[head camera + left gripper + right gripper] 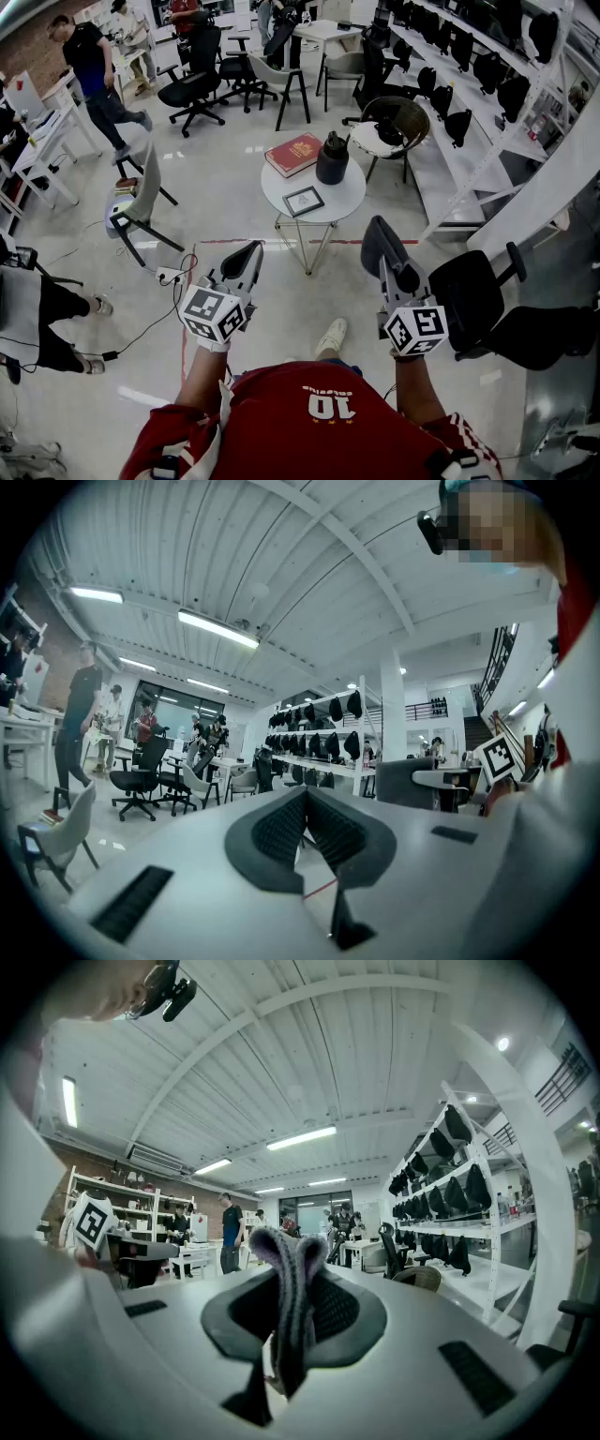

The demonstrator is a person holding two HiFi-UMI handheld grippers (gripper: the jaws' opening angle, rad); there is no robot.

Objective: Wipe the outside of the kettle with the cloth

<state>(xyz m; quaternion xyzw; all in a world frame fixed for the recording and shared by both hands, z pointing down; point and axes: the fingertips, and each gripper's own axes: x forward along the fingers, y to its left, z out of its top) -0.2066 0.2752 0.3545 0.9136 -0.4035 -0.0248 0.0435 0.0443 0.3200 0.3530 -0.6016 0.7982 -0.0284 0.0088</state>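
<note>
— What is seen nearest?
— The cloth (284, 1283), a striped fold, is pinched between the jaws of the right gripper (291, 1255) and hangs down from them. A firm clamp on it can be read in the right gripper view.

— And the left gripper (307, 801)?
— Its jaws are pressed together, with nothing caught between them.

— Where is the kettle (332, 157)?
— It is stood upright on the round table (349, 199), towards the far edge. A red book (293, 154) is laid just beside it on its left, and a small frame (304, 201) lies nearer the front edge. Both grippers are held well apart from the table, over bare floor, in front of the person.

— How much of the task is judged done?
— The cloth has been taken up, so that part is counted as finished. No contact between cloth and kettle is shown, and wiping is judged not yet begun. The table has yet to be approached, the kettle probably steadied with the left gripper, and its outside gone over with the cloth.
</note>
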